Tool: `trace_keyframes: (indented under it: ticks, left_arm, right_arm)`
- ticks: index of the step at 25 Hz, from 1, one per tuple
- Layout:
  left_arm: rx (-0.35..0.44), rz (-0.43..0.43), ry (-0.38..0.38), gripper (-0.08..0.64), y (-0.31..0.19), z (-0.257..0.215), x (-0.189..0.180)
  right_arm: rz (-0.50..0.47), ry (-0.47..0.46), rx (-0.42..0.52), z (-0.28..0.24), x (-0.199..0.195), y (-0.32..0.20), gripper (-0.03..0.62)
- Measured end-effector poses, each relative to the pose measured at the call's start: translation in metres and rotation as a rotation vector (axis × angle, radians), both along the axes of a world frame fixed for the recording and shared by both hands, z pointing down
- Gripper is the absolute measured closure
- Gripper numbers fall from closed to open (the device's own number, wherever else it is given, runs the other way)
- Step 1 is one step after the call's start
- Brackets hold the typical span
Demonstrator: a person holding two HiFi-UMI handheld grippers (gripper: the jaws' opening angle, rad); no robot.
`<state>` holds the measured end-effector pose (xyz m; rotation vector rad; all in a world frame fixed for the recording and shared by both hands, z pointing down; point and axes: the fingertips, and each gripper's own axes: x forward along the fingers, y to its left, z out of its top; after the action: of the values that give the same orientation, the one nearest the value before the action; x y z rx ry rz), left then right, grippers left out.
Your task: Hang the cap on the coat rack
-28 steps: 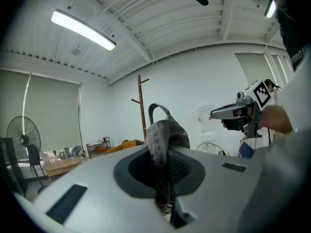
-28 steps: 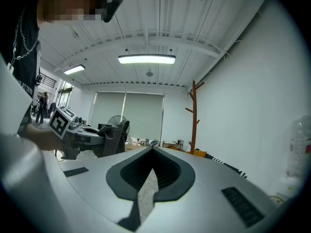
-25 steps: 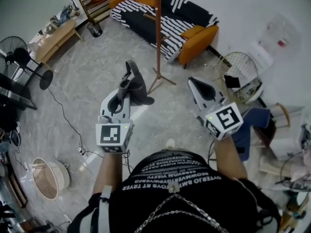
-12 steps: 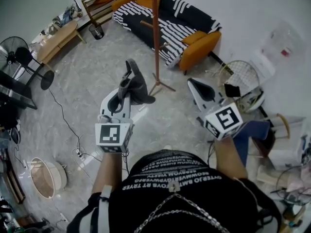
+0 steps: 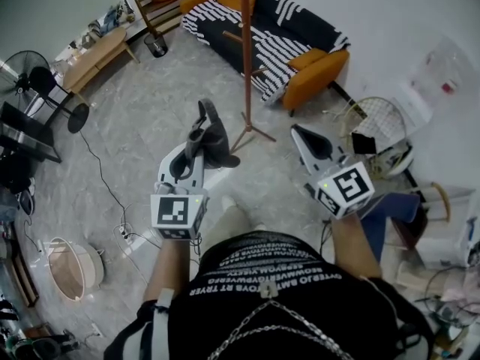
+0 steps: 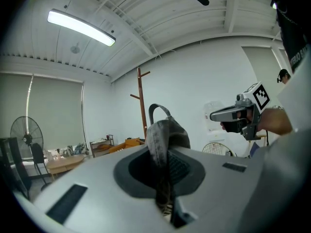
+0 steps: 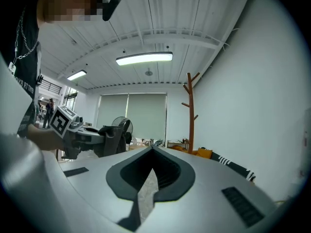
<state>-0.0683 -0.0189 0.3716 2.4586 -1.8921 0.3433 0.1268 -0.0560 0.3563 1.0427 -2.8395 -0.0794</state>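
Observation:
A dark grey cap (image 5: 214, 136) sticks up from my left gripper (image 5: 198, 135), which is shut on its fabric; in the left gripper view the cap (image 6: 166, 129) stands pinched between the jaws, its strap loop on top. The brown wooden coat rack (image 5: 246, 58) rises from the floor just beyond and between both grippers, with its pegs high up (image 6: 142, 100) (image 7: 190, 109). My right gripper (image 5: 301, 133) is held to the right of the pole, shut, with nothing in it (image 7: 151, 150). From the right gripper view the left gripper (image 7: 119, 139) and the cap show at the left.
A black-and-white striped sofa with orange cushions (image 5: 279, 30) stands behind the rack. A standing fan (image 5: 36, 87) and a low wooden table (image 5: 96, 52) are at the left, a round basket (image 5: 72, 273) at the lower left. Chairs and clutter (image 5: 379, 130) fill the right. A cable crosses the floor.
Both grippers keep their pose and the cap stays gripped. The head view has shifted a little toward the rack, and a shoe has come into view below the left gripper.

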Motion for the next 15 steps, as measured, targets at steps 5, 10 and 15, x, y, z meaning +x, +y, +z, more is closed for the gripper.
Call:
trace_keyframes:
  ticks: [5,10,15]
  left_arm:
    - [-0.008,0.024,-0.013,0.541,-0.016,0.000,-0.006]
    - [-0.005,0.059,-0.026,0.541,-0.039,-0.001,-0.005]
    - [0.006,0.085,-0.016,0.543,-0.070,-0.003,-0.007]
  right_arm:
    - [0.009,-0.002,0.012,-0.002,-0.005,-0.013,0.601]
    - [0.032,0.004,0.013,-0.002,-0.006,-0.031,0.601]
    - [0.047,0.009,0.019,-0.005,-0.012,-0.058,0.601]
